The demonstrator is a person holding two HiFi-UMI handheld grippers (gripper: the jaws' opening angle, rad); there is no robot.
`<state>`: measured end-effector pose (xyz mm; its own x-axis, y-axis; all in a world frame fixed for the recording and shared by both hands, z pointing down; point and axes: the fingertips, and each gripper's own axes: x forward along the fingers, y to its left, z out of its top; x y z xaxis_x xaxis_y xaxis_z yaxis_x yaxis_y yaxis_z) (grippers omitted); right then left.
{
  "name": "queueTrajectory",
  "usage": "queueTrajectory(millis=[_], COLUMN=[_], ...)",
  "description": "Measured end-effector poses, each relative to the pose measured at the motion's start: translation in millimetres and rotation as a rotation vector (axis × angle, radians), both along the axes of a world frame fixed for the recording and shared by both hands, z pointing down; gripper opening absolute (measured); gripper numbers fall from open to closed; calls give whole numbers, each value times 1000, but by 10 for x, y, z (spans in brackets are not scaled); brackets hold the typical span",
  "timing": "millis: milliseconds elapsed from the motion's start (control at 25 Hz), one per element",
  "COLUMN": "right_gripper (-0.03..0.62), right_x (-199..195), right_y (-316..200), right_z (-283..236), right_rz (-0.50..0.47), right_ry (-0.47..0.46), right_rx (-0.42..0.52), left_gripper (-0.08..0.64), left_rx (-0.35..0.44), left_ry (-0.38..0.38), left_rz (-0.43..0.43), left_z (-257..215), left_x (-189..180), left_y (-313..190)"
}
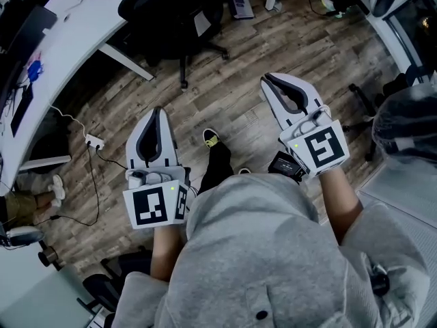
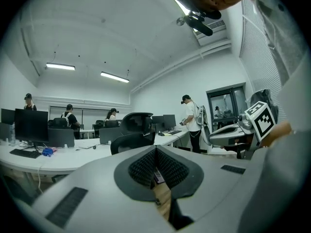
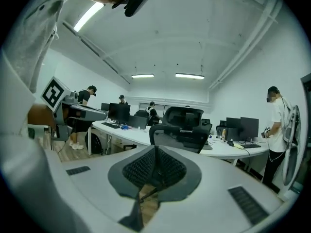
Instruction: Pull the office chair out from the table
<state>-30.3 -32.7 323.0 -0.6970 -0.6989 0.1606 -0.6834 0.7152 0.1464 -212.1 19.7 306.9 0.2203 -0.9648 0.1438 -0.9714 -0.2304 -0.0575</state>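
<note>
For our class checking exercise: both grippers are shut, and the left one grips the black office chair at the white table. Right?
No. The left gripper is shut on nothing: the left gripper view shows the black office chair standing apart, ahead of it, at the white table. The right gripper is shut too.

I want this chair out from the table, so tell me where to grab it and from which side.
Probably the top rail of the backrest, just below the headrest, approached from behind. The chair has its back toward you and its seat toward the table, so that rail is nearest.
</note>
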Motion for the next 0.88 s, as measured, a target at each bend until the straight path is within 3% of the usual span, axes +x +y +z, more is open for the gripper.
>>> queueTrajectory(millis=[880], right_gripper=[44], right_x=[-606], right_y=[-1385], right_z=[-141], right_rz=[91], right_ry=[49], right_rx=[14], left_gripper=[12], left_rx=[-13], left_ry=[24], left_rz=[68], left_z=[-21], left_x=[-662], left_y=[-1461])
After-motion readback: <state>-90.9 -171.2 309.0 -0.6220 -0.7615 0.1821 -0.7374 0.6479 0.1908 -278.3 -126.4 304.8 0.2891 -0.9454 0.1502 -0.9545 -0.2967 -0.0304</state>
